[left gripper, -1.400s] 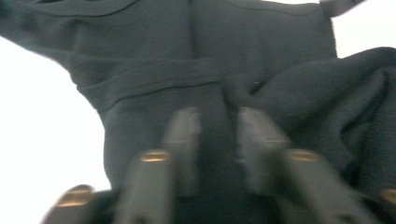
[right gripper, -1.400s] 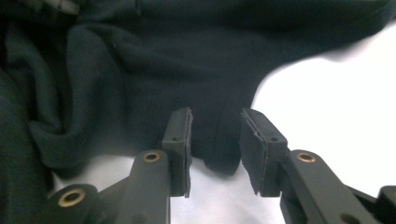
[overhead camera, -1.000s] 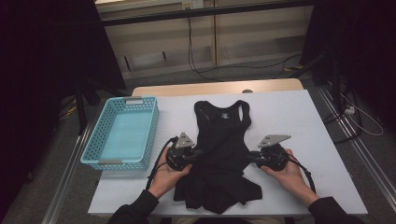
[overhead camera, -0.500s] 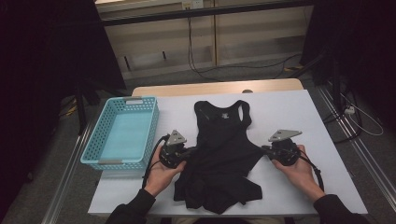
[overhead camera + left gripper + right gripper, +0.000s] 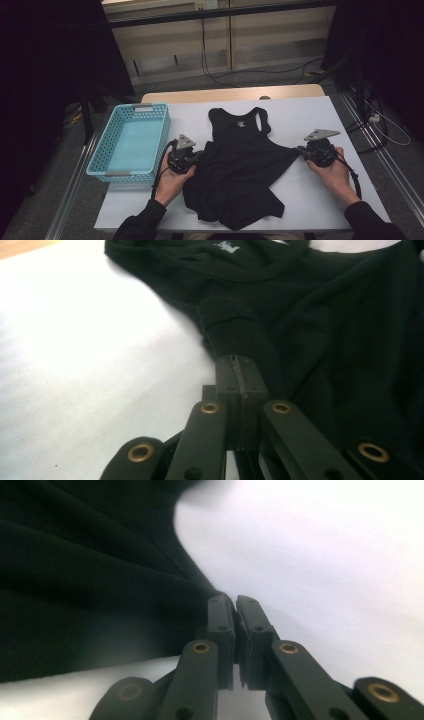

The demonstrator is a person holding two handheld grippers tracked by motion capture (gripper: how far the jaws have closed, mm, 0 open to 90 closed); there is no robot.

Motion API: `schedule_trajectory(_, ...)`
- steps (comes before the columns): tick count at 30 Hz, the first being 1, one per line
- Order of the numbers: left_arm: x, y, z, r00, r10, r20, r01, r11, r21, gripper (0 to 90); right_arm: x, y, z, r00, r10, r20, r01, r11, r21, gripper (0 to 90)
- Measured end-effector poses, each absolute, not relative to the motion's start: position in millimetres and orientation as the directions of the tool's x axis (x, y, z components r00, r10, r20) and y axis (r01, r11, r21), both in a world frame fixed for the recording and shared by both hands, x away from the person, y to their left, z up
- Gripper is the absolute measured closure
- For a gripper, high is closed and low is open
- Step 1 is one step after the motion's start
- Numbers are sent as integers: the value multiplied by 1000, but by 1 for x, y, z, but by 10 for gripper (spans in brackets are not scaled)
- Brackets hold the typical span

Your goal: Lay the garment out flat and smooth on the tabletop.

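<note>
Hands spread; left gripper [image 5: 196,156], right gripper [image 5: 301,150] pinching tank top [image 5: 240,170] sides.

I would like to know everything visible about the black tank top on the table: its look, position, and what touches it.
The black tank top is a sleeveless garment of soft, matte knit fabric, with two shoulder straps, a scooped neck and a small white print below the neckline. It lies on the white table, straps pointing away from the person, its lower hem rumpled and folded near the front edge. The left gripper is shut on its left side edge and the right gripper on its right side edge, drawing the cloth out sideways into points.
</note>
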State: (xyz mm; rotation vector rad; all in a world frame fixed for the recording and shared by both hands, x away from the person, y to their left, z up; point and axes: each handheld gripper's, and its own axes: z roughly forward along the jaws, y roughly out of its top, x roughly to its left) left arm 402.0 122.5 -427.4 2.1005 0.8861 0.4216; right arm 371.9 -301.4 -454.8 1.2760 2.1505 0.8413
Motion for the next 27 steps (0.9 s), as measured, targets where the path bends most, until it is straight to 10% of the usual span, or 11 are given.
schedule_trajectory(15,410,126,-435,663,748,-15,483,-412,773,888,377,-319,-455,-399,912,-100,582,336,741,812)
schedule_trajectory(27,377,126,-429,723,690,26,399,-447,801,495,354,-295,-440,-480,875,-60,504,331,798,618)
